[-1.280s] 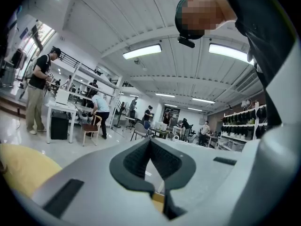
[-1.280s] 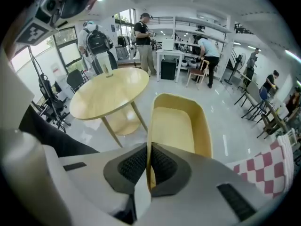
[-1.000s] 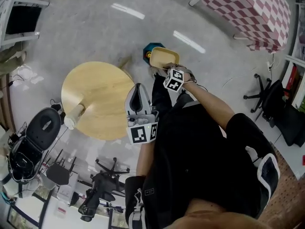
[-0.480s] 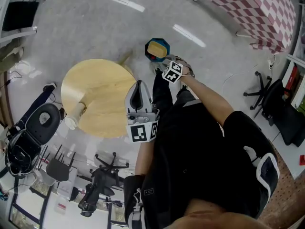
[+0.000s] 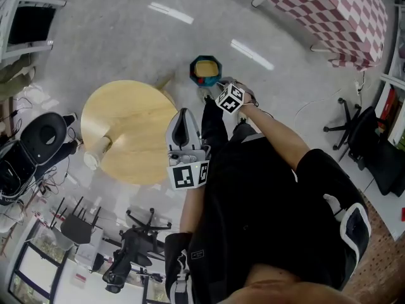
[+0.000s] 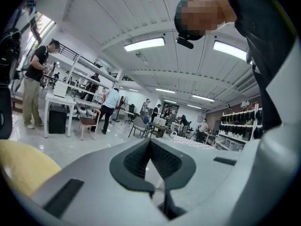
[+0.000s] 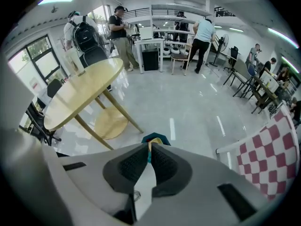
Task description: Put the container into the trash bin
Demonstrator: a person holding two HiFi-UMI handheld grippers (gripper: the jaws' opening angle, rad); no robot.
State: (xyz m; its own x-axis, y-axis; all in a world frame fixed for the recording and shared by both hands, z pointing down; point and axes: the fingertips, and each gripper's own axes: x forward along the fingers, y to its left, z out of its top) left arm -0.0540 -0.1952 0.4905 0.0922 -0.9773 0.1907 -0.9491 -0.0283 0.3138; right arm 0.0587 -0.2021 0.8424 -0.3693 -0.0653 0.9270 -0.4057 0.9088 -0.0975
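- Head view: the teal octagonal plastic trash bin [image 5: 205,70] stands on the grey floor [image 5: 114,37], at 1 o'clock from the round pale wooden desk [image 5: 126,132].
- The yellow plastic container [image 5: 205,69] lies inside the bin, below its rim. Judged: deposit done, and only pulling the arm back is left.
- Right gripper [image 5: 220,88] hangs at 5 o'clock from the bin, just beside its rim and pointing steeply down. It is apart from the container.
- Left gripper [image 5: 183,116] is level at the desk's 3 o'clock edge and carries nothing.
- Left gripper view: the left gripper [image 6: 150,142] is clenched, pads meeting at the tips with nothing between them. A slice of the desk [image 6: 21,168] shows at 8 o'clock, and people at benches stand far off.
- Right gripper view: the right gripper [image 7: 149,147] has its jaws closing, with only a thin slit left and no object in it. It is released and empty.
- Through the slit, the bin [image 7: 154,136] and a sliver of the container [image 7: 152,145] sit on the floor below, at 12 o'clock off the tips.
- The desk [image 7: 80,95] is at 10 o'clock.
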